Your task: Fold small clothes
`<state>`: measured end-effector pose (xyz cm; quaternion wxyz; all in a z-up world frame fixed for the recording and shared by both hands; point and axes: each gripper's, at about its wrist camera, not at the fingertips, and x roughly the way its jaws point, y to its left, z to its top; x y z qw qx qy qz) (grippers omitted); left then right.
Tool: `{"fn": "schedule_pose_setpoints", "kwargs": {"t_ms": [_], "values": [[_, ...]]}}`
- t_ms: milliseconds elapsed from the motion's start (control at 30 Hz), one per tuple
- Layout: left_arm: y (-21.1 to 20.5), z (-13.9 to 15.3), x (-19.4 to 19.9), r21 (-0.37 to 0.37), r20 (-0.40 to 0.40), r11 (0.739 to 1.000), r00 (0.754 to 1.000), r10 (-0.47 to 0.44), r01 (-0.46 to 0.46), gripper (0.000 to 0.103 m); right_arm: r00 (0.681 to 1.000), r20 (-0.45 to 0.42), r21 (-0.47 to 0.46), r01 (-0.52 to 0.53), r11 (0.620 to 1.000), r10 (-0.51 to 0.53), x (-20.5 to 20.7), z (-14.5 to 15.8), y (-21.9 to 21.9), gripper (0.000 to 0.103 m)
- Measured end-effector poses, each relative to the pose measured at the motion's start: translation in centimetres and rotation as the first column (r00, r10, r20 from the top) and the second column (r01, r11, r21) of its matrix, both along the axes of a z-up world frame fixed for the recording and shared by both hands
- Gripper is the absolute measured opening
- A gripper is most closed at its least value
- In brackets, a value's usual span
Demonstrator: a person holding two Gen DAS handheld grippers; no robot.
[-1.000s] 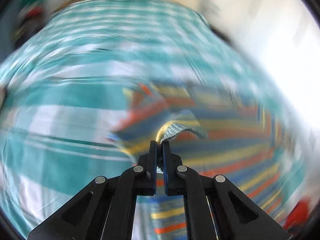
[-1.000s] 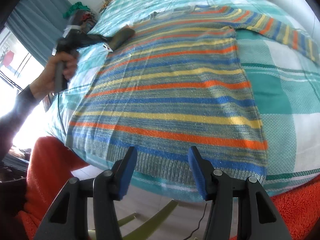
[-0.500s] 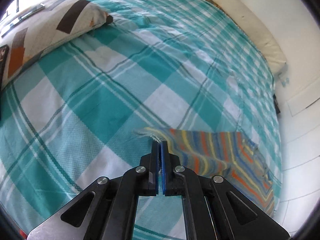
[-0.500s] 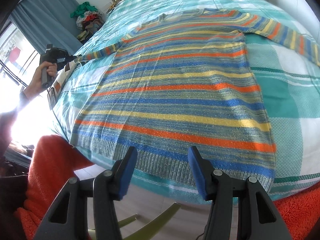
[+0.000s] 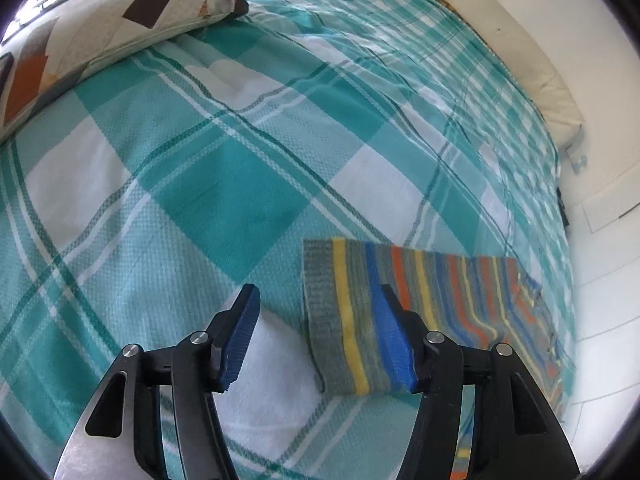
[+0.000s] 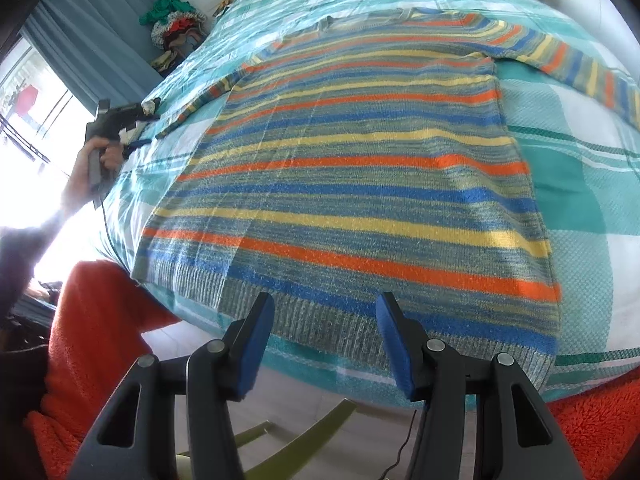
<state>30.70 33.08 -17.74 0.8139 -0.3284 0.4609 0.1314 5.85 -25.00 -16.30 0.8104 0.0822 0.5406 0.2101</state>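
Your left gripper (image 5: 320, 332) has just been opening; its jaws stand apart over the sleeve cuff (image 5: 340, 320), which lies released on the bed (image 5: 224, 184). The striped sweater (image 6: 352, 184) lies spread flat. Your right gripper (image 6: 324, 340) hovers half open, empty, above its hem.

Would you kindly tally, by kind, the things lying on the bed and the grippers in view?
Striped sweater: 1
Patterned pillow: 1
Cream pillow: 1
Grippers: 2, the left gripper and the right gripper, both open
Total: 5
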Motion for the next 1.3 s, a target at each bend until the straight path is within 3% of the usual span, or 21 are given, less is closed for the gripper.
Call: {"fn": "schedule_pose_setpoints", "kwargs": {"t_ms": [67,100,133,167,267,367,467,533,600,700,767,833,867,900,967,1133,1233,1300], "values": [[0.2,-1.4,2.0,-0.026,-0.031,0.999,0.999,-0.021,0.020,0.060,1.000,0.000,-0.016,-0.007,1.000,0.007,-0.1,0.0,0.4,0.053],[-0.1,-2.0,2.8,-0.027,-0.038,0.999,0.999,-0.039,0.038,0.040,1.000,-0.002,-0.023,-0.011,1.000,0.011,-0.1,-0.1,0.6,0.053],[-0.6,-2.3,3.5,-0.008,-0.047,0.997,0.996,-0.071,0.071,0.004,1.000,-0.005,-0.028,-0.013,1.000,0.012,-0.1,-0.2,0.7,0.053],[-1.1,-2.4,4.1,0.003,-0.059,0.994,0.992,-0.113,0.113,0.002,1.000,-0.007,-0.035,-0.014,0.999,0.013,-0.1,-0.2,0.9,0.053],[-1.8,0.3,4.6,0.187,-0.002,0.975,0.993,-0.117,0.116,0.002,1.000,-0.010,-0.049,-0.021,0.999,0.020,0.0,-0.4,1.4,0.053],[-0.3,-0.1,5.0,0.200,-0.024,0.977,0.997,-0.070,0.074,0.003,0.999,-0.014,-0.055,-0.034,0.998,0.033,0.0,-0.5,1.9,0.053],[-0.4,-0.9,4.5,0.178,-0.075,0.978,0.992,-0.101,0.113,0.017,0.998,-0.017,-0.056,-0.055,0.997,0.054,0.1,-0.6,2.4,0.053],[-0.3,-0.2,2.4,0.139,-0.036,0.986,0.996,-0.085,0.090,0.048,0.998,-0.018,-0.046,-0.061,0.997,0.061,0.0,-0.6,2.5,0.053],[0.0,0.5,-0.6,0.080,0.033,0.995,0.998,-0.055,0.053,0.053,0.998,-0.015,-0.043,-0.064,0.997,0.064,-0.1,-0.6,2.4,0.053],[-0.7,-0.1,-2.4,0.022,0.036,0.997,0.997,-0.075,0.075,0.053,0.998,-0.021,-0.036,-0.065,0.997,0.065,-0.1,-0.8,2.4,0.053],[-1.6,-1.1,-2.2,-0.003,0.015,0.995,0.994,-0.104,0.104,0.052,0.998,-0.026,-0.031,-0.066,0.997,0.065,0.0,-0.9,2.4,0.053],[-2.3,-1.6,-1.5,0.018,0.009,0.995,0.995,-0.096,0.096,0.051,0.997,-0.030,-0.027,-0.065,0.997,0.065,0.0,-1.0,2.5,0.053],[-2.4,-1.9,-1.1,0.011,0.020,0.997,0.997,-0.081,0.081,0.045,0.997,-0.030,-0.025,-0.066,0.998,0.065,0.0,-0.9,2.5,0.053],[-2.4,-2.3,-0.7,0.007,0.020,0.998,0.997,-0.069,0.069,0.004,0.998,-0.030,-0.025,-0.064,0.998,0.063,-0.1,-0.9,2.5,0.053],[-2.5,-2.5,-0.4,0.008,-0.011,0.998,0.998,-0.065,0.065,0.001,0.998,-0.030,-0.022,-0.058,0.998,0.057,-0.1,-0.8,2.5,0.053],[-2.9,-1.3,-1.4,0.159,-0.117,0.972,0.981,-0.155,0.173,0.001,0.999,-0.005,-0.026,-0.052,0.998,0.052,-0.4,-0.2,2.5,0.053],[-2.0,-1.9,-1.4,0.149,-0.150,0.972,0.976,-0.158,0.180,0.001,0.998,-0.020,-0.020,-0.054,0.998,0.054,-0.3,-0.6,2.5,0.053],[-2.7,-1.9,-1.0,0.193,-0.176,0.961,0.971,-0.164,0.197,0.001,0.998,-0.024,-0.016,-0.054,0.998,0.054,-0.2,-0.6,2.5,0.053]]}}
